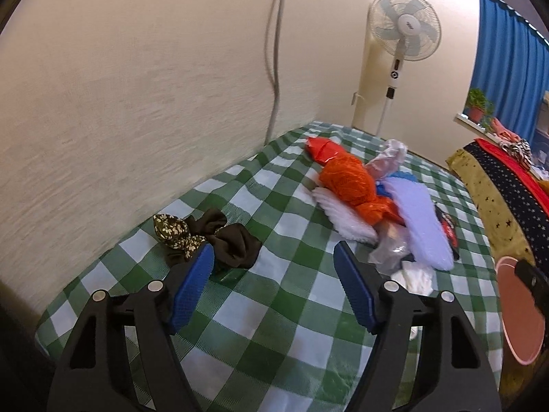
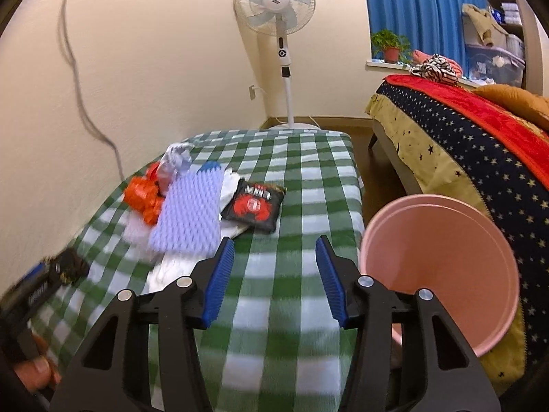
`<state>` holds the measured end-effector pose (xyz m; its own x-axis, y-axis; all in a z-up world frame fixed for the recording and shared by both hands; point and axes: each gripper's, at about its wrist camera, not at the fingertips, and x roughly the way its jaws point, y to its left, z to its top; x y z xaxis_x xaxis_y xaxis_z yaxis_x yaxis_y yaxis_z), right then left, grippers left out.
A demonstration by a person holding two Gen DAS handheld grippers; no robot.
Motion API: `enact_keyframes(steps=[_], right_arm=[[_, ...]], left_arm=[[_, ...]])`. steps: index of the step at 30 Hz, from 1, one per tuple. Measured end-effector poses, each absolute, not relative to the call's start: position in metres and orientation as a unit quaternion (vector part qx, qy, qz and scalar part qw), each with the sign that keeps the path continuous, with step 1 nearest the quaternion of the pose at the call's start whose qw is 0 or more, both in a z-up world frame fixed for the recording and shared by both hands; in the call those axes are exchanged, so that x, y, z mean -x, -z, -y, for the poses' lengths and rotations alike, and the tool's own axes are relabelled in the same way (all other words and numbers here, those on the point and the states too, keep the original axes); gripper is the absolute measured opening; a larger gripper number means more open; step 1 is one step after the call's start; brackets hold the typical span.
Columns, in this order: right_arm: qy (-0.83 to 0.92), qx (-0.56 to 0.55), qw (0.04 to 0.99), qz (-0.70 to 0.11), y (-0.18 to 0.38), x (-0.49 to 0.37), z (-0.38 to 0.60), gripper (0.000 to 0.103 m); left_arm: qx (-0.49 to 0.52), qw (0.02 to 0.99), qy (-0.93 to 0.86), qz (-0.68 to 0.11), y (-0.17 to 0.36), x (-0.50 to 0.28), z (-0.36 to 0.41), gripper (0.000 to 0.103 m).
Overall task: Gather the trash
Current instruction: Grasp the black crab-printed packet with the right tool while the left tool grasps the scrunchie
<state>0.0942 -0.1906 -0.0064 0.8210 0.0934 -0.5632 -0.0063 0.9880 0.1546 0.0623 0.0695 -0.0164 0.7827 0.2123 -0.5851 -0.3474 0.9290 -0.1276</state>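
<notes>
two grippers, both with jaws apart and nothing between them: left gripper (image 1: 272, 257), right gripper (image 2: 274, 249). one dark cloth (image 1: 219, 237) far left by the wall, one trash pile (image 1: 377, 202) mid-table: orange wrapper (image 1: 350, 178), two foam nets, clear plastic, one black snack bag (image 2: 255, 206). one pink bin (image 2: 442, 271) right, off the table. green checked tablecloth (image 2: 281, 326), fan (image 2: 274, 3), bed (image 2: 480, 127), blue curtain. edges blurry, pile partly overlapping.

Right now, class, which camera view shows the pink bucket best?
The right wrist view: the pink bucket shows its whole open mouth beside the table. The left wrist view catches only a sliver of it at the edge.
</notes>
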Motion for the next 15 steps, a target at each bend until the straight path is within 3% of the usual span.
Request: enact_keyframes(steps=[2,9,15], right_arm=[[-0.025,-0.085,0.949,-0.302,0.011,-0.114,0.189,0.053],[-0.031,-0.116,0.933,-0.34,0.034,-0.182,0.182,0.079],[-0.044,-0.127,0.921,-0.365,0.048,-0.222,0.174,0.084]], left_arm=[[0.116,0.934,-0.159,-0.299,0.02,-0.067,-0.072,0.07],[0.116,0.923,-0.182,-0.319,0.03,-0.082,-0.079,0.07],[0.121,0.915,-0.193,-0.334,0.038,-0.09,-0.085,0.07]])
